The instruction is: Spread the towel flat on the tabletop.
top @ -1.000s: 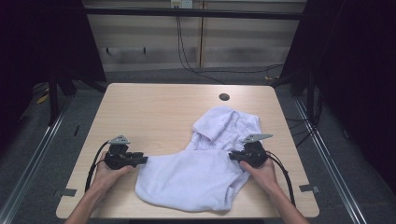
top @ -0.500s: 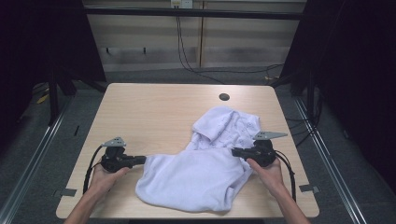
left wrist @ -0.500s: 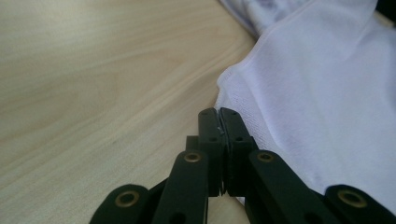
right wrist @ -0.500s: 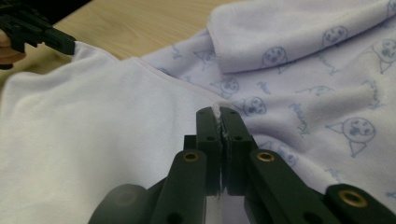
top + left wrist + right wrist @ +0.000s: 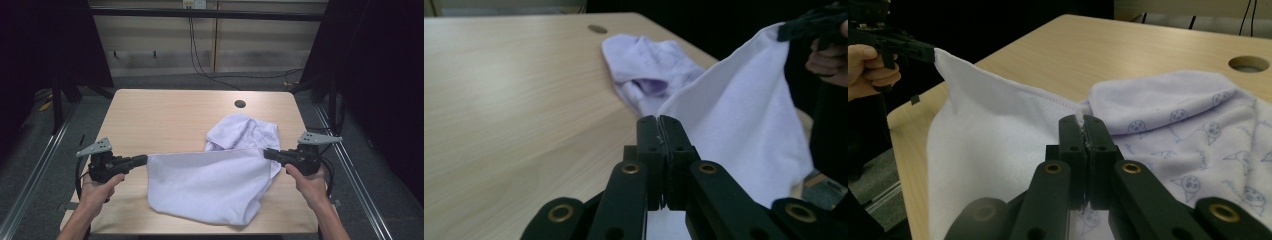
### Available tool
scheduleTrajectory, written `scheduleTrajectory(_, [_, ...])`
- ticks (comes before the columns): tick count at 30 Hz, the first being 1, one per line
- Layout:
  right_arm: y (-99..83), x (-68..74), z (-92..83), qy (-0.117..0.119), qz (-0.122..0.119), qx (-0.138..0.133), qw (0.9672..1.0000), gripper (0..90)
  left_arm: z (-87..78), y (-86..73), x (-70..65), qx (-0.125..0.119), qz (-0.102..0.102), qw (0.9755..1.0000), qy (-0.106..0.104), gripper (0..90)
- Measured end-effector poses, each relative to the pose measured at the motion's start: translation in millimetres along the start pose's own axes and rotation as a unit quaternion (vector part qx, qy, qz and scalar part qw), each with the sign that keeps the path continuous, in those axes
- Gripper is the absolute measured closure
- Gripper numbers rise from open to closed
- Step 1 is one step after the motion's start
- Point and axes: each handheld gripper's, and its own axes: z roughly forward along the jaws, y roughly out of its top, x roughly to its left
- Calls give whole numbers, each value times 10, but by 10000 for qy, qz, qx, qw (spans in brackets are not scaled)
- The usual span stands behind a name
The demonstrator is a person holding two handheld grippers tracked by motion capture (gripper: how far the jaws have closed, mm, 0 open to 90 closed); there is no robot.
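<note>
**Towel edge stretched between 2 grippers, fold not yet laid**

On the left, the left gripper (image 5: 141, 160) has its 2 black jaws pressed together on one corner of the pale lilac cloth towel with small printed figures (image 5: 210, 185), lifted just above the light wooden table (image 5: 165, 117). The left gripper view confirms it: the jaws meet with no gap and white fabric runs out from between them.

Between the hands, the held edge runs taut in a nearly straight line above the tabletop, and the cloth below it hangs down and drapes toward the near table edge. Behind that edge, the rest of the towel lies bunched on the table, near the round dark cable hole (image 5: 240, 104) but apart from it.

On the right, the right gripper (image 5: 266, 153) is likewise clamped on the opposite corner, a tuft of fabric showing between its closed jaws (image 5: 1081, 120).

Judged from this, the gripping and lifting are done; spreading the crumpled part flat, or folding the held edge over it, remains.
</note>
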Motion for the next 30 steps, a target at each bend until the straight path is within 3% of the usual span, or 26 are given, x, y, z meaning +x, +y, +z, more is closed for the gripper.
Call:
scheduleTrajectory(1, [13, 23, -48, 21, -6, -51, 10000, 885, 0, 0, 0, 0, 0, 10000, 0, 887])
scheduleTrajectory(3, [12, 112, -161, 102, -68, -105, 9999, 885, -98, -1, -159, 33, 183, 9997, -156, 887])
scheduleTrajectory(6, [-66, 294, -333, 227, -196, -79, 9995, 885, -226, -118, -302, 173, 278, 9991, -271, 887])
scheduleTrajectory(10, [-376, 601, -548, 472, -257, 86, 9985, 883, -401, -422, -481, 365, 273, 9980, -438, 886])
scheduleTrajectory(13, [-714, 834, -724, 460, -241, 213, 9984, 876, -440, -691, -628, 613, 195, 9959, -635, 885])
scheduleTrajectory(15, [-847, 906, -810, 521, -194, 297, 9980, 868, -454, -798, -733, 1020, 391, 9924, -568, 884])
scheduleTrajectory(18, [-973, 989, -942, 594, -267, 364, 9972, 800, -550, -876, -776, 999, 400, 9916, -723, 878])
scheduleTrajectory(21, [-958, 972, -1004, 627, -218, 283, 9974, 719, -607, -871, -729, 873, 325, 9917, -891, 746])
scheduleTrajectory(22, [-940, 935, -990, 688, -162, 242, 9972, 696, -619, -853, -701, 754, 321, 9931, -843, 757])
scheduleTrajectory(24, [-902, 840, -900, 528, -101, 364, 9979, 695, -589, -813, -636, 566, 303, 9943, -849, 732])
scheduleTrajectory(27, [-901, 668, -672, 341, 32, 538, 9980, 677, -384, -737, -487, 614, 159, 9959, -648, 735])
scheduleTrajectory(30, [-938, 459, -296, 269, 145, 969, 9948, 669, -36, -646, -279, 838, 74, 9954, -451, 735])
